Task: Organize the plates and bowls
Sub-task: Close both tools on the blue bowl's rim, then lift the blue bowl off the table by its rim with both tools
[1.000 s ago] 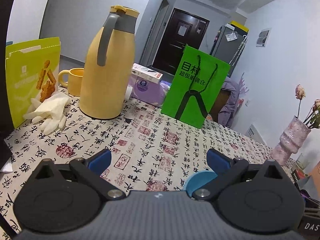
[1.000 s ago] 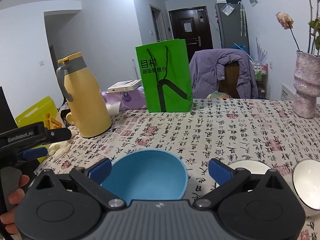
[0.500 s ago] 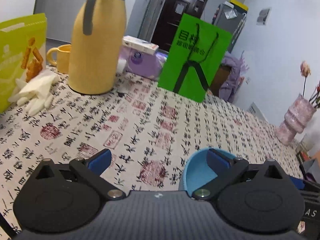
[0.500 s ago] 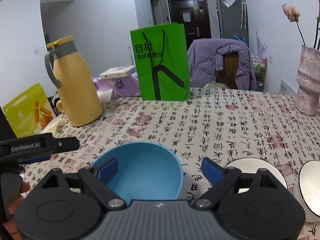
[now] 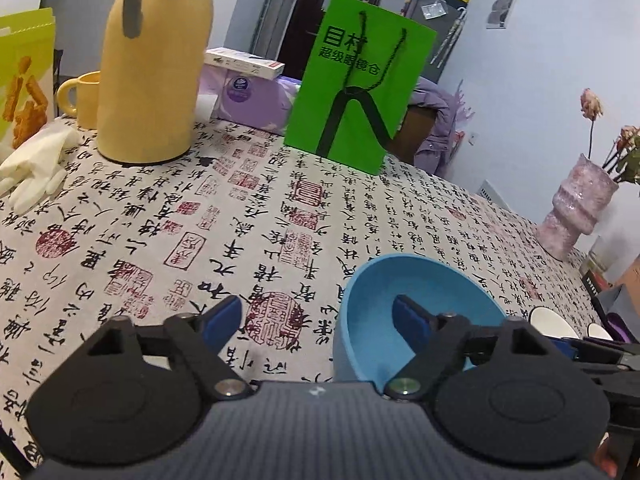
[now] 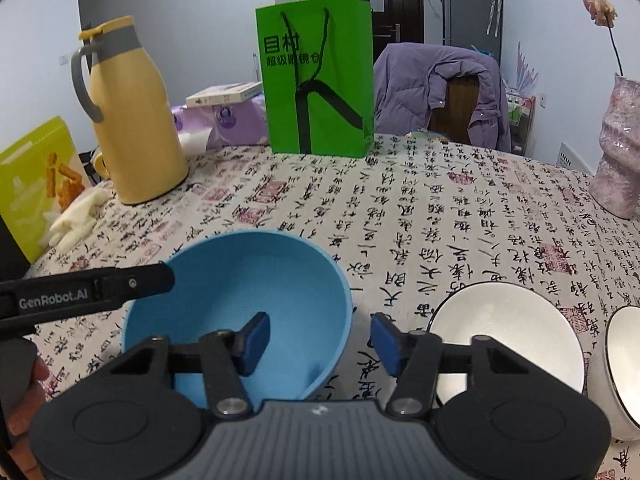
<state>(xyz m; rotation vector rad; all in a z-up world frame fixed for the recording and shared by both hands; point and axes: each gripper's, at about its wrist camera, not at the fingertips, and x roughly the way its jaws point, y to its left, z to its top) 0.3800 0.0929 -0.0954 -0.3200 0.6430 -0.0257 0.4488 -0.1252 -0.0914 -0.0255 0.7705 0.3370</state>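
A blue bowl [image 6: 240, 300] stands upright on the calligraphy-print tablecloth [image 6: 440, 220]. My right gripper [image 6: 320, 342] straddles its right wall, with the left fingertip inside the bowl and the right one outside. Its jaws are closing and neither pad touches the wall. My left gripper [image 5: 316, 318] straddles the left wall of the blue bowl [image 5: 400, 304], right fingertip inside and left one over the cloth. Those jaws are closing too, with a gap on both sides. Right of the blue bowl sit a white bowl [image 6: 504, 340] and a black-rimmed white bowl [image 6: 620, 364].
A yellow thermos [image 6: 132, 128], a yellow mug [image 5: 82, 98], white gloves [image 6: 76, 220] and a snack box [image 6: 36, 176] crowd the left. A green paper bag [image 6: 320, 76] stands at the back, a pink vase [image 6: 620, 168] at the right. A jacket-draped chair [image 6: 440, 96] is behind the table.
Both grippers have sunk toward the blue bowl, which looms larger. Both pairs of jaws have narrowed, and each gripper now has one finger inside the bowl.
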